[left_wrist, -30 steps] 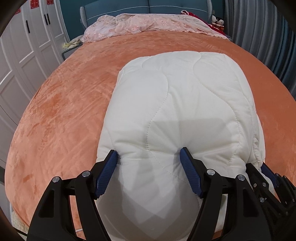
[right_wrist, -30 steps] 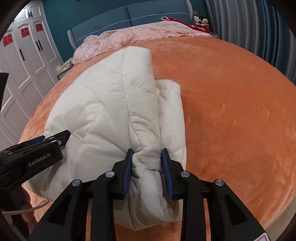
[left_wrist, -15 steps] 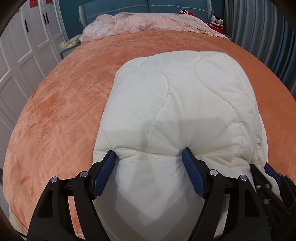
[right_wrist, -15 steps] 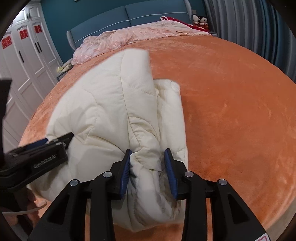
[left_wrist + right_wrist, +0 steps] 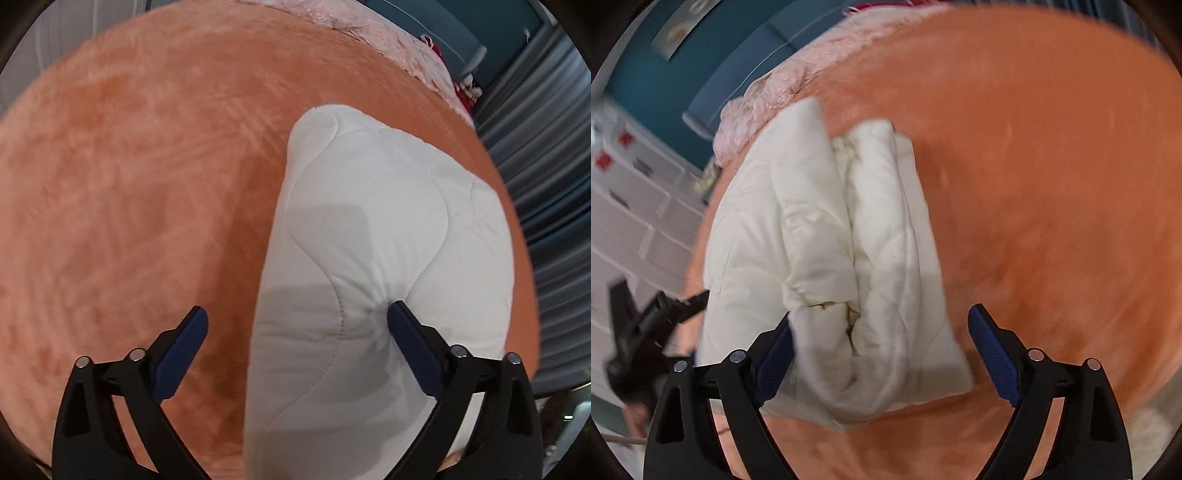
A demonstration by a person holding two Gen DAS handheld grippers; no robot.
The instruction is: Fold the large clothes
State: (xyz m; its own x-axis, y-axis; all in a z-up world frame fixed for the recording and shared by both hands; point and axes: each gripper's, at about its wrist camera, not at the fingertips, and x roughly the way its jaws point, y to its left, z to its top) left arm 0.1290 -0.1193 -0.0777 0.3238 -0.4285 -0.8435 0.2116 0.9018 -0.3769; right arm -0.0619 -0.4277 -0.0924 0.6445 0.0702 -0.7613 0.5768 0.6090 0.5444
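Folded coat [image 5: 388, 258] on bed [image 5: 129, 184].
Both hand-held grippers [image 5: 297, 328] [image 5: 881, 326] wide; coat soft, bulky—pinch stacked hem at 6 o'clock.

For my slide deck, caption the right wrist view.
Open right claw straddling the folded cream quilted coat on the orange bedspread.

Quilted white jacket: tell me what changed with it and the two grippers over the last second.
The right gripper opened and let go of the quilted white jacket's bunched edge. The left gripper, already open, swung left, so only its right finger touches the jacket. Both cameras tilted. The jacket stays folded on the orange blanket.
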